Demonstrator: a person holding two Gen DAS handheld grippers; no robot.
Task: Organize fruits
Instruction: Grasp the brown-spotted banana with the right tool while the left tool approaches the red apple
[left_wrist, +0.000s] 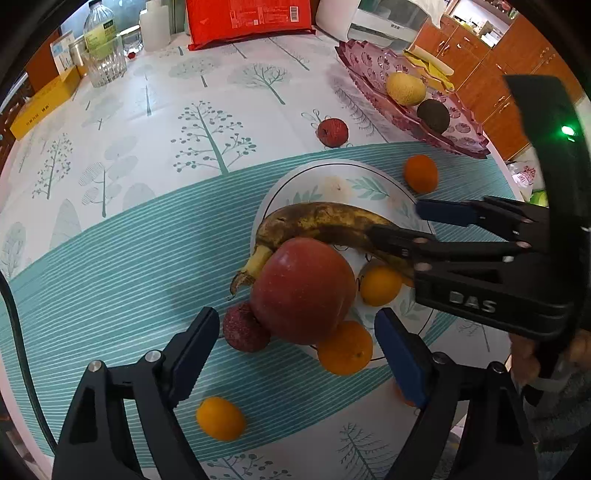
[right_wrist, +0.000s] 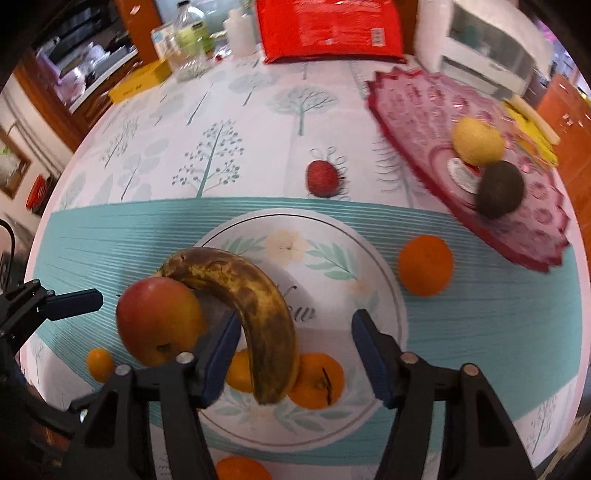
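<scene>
A: Fruit piled on white plate (left_wrist: 332, 177), lower middle: banana (left_wrist: 325, 221) curled round apple (left_wrist: 303, 291), probably staged for sorting. Left tool (left_wrist: 295, 347) spread, straddling apple, pinching nothing.

B: Right tool (right_wrist: 291, 354) spread over banana's tip, not touching. Only right view shows split orange (right_wrist: 317, 380) under banana; left view shows lychee (left_wrist: 245, 328) against apple.

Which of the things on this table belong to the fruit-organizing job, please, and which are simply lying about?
For the job: banana, apple, oranges, lychees, white floral plate, pink glass tray holding a lemon and an avocado.

Lying about: red packet, plastic bottle, yellow box.
</scene>
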